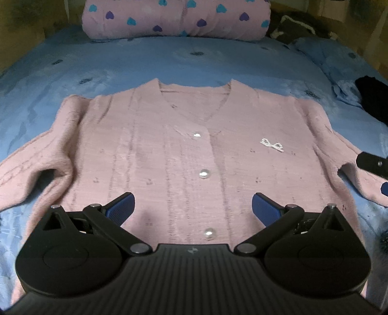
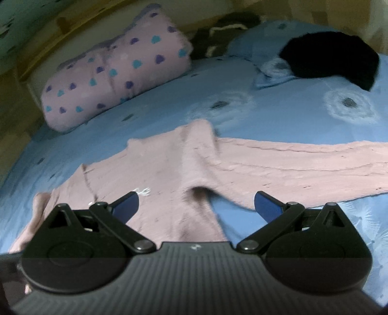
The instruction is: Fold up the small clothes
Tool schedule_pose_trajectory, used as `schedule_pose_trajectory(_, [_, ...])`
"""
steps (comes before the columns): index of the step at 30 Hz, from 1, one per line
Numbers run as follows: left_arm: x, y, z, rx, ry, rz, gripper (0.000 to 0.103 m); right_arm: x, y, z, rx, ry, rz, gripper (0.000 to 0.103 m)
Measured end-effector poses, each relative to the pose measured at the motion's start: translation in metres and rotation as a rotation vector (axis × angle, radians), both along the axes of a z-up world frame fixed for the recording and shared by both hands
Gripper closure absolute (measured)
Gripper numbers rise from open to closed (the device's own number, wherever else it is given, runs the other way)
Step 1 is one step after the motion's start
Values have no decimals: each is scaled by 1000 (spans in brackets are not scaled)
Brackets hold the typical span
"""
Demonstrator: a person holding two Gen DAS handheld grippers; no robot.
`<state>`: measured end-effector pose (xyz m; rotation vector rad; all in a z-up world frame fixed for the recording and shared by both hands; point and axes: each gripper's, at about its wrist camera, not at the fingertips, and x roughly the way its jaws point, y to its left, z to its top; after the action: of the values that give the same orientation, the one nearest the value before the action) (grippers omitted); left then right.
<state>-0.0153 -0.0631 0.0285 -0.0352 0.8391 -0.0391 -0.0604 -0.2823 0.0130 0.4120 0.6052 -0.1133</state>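
Between the spread fingers of the left gripper (image 1: 192, 206) lies a pink cardigan (image 1: 169, 150), flat and front-up on a blue bedspread (image 1: 169, 63). Its button placket runs straight ahead from the gap between the fingers, with three pearly buttons (image 1: 204, 173) in a row, the nearest just behind the fingertips. Ahead of the right finger and a little beyond it sits a small white embroidered bow (image 1: 271, 144) on the chest. Both sleeves spread outward past either finger. Both blue pads (image 1: 121, 208) stand wide apart and hold nothing; whether they touch the knit cannot be told.

Over the cardigan's side, the right gripper (image 2: 196, 206) is likewise wide, with nothing between its fingers. Its left finger is over the pink body, its right finger over bare bedspread (image 2: 242, 218) just below the sleeve (image 2: 303, 164), which stretches away past the right fingertip. The armpit fold lies just ahead of the gap.

Far beyond the fingers in both views rests a pink pillow with blue and purple hearts (image 1: 174, 19), and ahead to the right a black garment (image 2: 332, 60) lies on a blue pillow (image 2: 266, 46)
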Motion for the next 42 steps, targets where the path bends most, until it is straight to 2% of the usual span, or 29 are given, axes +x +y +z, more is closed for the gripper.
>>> schedule_pose_trajectory(5, [8, -19, -10, 36, -6, -27, 0, 9, -21, -9, 22, 31, -93, 0])
schedule_pose_trajectory(11, [20, -28, -30, 105, 92, -47, 0, 8, -41, -26, 29, 65, -188, 0])
schedule_pose_trajectory(15, [26, -28, -43, 78, 101, -40, 0, 9, -55, -35, 75, 83, -251, 0])
schedule_pose_trajectory(17, [24, -28, -46, 70, 76, -47, 0, 10, -58, -41, 101, 92, -268, 0])
schedule_pose_trajectory(20, [22, -29, -49, 84, 70, -54, 0, 10, -60, -44, 142, 72, -305, 0])
schedule_pose_trajectory(24, [21, -27, -53, 61, 65, -36, 0, 6, -71, -47, 221, 38, -346, 0])
schedule_pose_trajectory(31, [21, -26, -53, 60, 55, -43, 0, 0, -68, -51, 226, 21, -351, 1])
schedule_pose_trajectory(33, [19, -26, -53, 58, 51, -47, 0, -6, -70, -52, 250, 7, -373, 4])
schedule_pose_trajectory(36, [17, -24, -52, 56, 47, -58, 0, -14, -87, -53, 357, -63, -465, 12])
schedule_pose_trajectory(38, [16, -23, -51, 54, 48, -64, 0, -15, -98, -53, 379, -95, -528, 28])
schedule_pose_trajectory(42, [15, -22, -48, 52, 56, -69, 0, -18, -109, -56, 394, -118, -591, 29])
